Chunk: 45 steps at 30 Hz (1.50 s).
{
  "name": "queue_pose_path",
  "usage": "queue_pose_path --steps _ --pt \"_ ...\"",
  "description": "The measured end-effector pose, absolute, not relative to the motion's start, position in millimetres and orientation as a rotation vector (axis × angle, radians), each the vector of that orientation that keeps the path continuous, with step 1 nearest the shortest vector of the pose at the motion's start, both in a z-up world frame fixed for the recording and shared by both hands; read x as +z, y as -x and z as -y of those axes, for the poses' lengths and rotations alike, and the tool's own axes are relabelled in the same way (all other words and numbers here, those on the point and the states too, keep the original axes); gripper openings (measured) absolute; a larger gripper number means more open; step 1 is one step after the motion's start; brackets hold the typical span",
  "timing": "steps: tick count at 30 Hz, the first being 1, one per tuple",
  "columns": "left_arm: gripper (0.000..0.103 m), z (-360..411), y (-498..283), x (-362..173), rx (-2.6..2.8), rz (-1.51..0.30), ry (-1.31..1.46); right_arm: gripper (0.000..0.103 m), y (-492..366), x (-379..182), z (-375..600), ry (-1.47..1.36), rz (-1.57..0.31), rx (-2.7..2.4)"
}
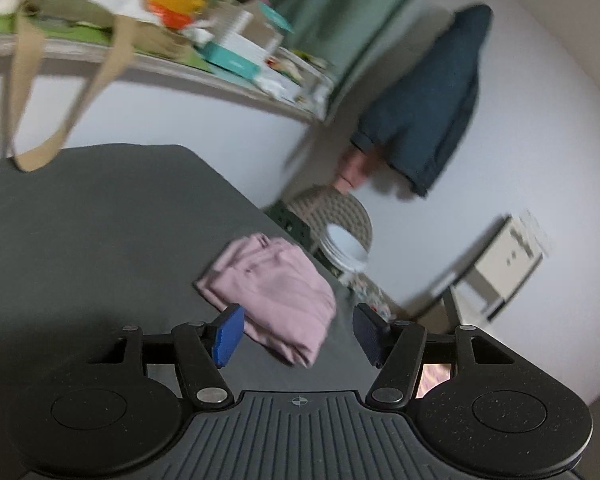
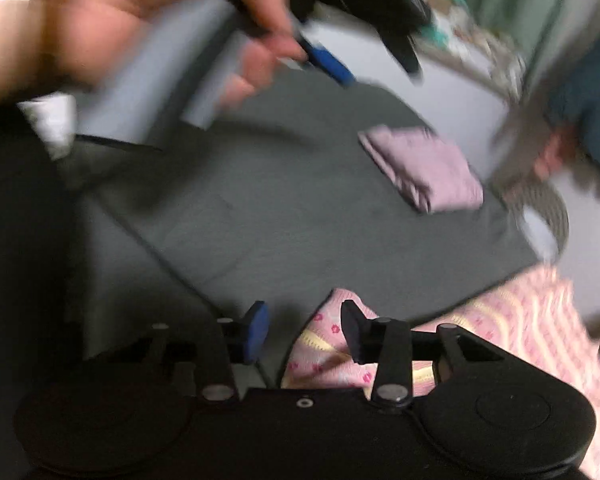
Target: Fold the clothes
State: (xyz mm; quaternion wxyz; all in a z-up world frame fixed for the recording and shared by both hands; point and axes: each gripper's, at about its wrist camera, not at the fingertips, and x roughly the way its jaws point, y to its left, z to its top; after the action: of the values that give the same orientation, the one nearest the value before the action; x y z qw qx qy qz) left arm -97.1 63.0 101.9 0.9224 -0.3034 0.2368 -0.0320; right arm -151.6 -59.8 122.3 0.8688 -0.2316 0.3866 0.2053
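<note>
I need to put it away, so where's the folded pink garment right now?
The folded pink garment lies on the grey table near its far right edge, just ahead of the left gripper.

Both grippers — left gripper [image 1: 298,334], right gripper [image 2: 304,332] — agape

The left wrist view looks forward and down between its own fingers from close above the dark grey table [image 1: 80,232], facing the folded pink garment [image 1: 272,292] and the white wall [image 1: 520,140] beyond. The right wrist view sits farther back, at the table's edge nearest that camera, facing across it. Both views share the table, the garment and the hanging blue jacket [image 1: 440,104].
</note>
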Motion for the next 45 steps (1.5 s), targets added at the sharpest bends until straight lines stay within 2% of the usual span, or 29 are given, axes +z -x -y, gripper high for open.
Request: queue_pose_path --steps 5,7,9,13,17,20,26,27,30,33,36,40,45 --pt "0.060 -66 89 89 -0.092 -0.502 0.669 0.030 121 98 58 0.388 -0.916 0.307" --pt "0.060 -64 86 86 -0.110 -0.506 0.685 0.012 125 90 62 0.353 -0.914 0.283" --pt "0.060 -64 83 84 -0.126 -0.500 0.706 0.005 128 89 70 0.285 -0.885 0.264" --pt "0.060 -70 89 84 -0.112 -0.459 0.731 0.005 127 115 80 0.049 -0.807 0.340" --pt "0.060 -87 99 87 -0.004 -0.381 0.762 0.005 111 138 92 -0.319 -0.735 0.481" --pt "0.060 -97 107 88 0.089 -0.332 0.770 0.005 98 123 97 -0.524 -0.727 0.518" --pt "0.060 -96 107 90 0.119 -0.311 0.728 0.006 91 98 101 -0.713 -0.615 0.550" --pt "0.060 -94 106 91 0.120 -0.308 0.715 0.011 89 92 101 -0.706 -0.668 0.523" --pt "0.060 -93 105 95 0.107 -0.308 0.696 0.038 83 78 99 -0.653 -0.830 0.428" --pt "0.060 -92 107 94 0.078 -0.328 0.678 0.041 99 88 113 -0.642 -0.813 0.464" --pt "0.060 -90 104 93 0.069 -0.353 0.673 0.052 129 115 135 -0.520 -0.801 0.462" --pt "0.060 -71 96 96 -0.035 -0.406 0.622 0.052 174 142 164 -0.111 -0.863 0.313" --pt "0.060 -20 83 104 -0.223 -0.487 0.412 0.048 225 132 163 0.438 -0.916 0.236"
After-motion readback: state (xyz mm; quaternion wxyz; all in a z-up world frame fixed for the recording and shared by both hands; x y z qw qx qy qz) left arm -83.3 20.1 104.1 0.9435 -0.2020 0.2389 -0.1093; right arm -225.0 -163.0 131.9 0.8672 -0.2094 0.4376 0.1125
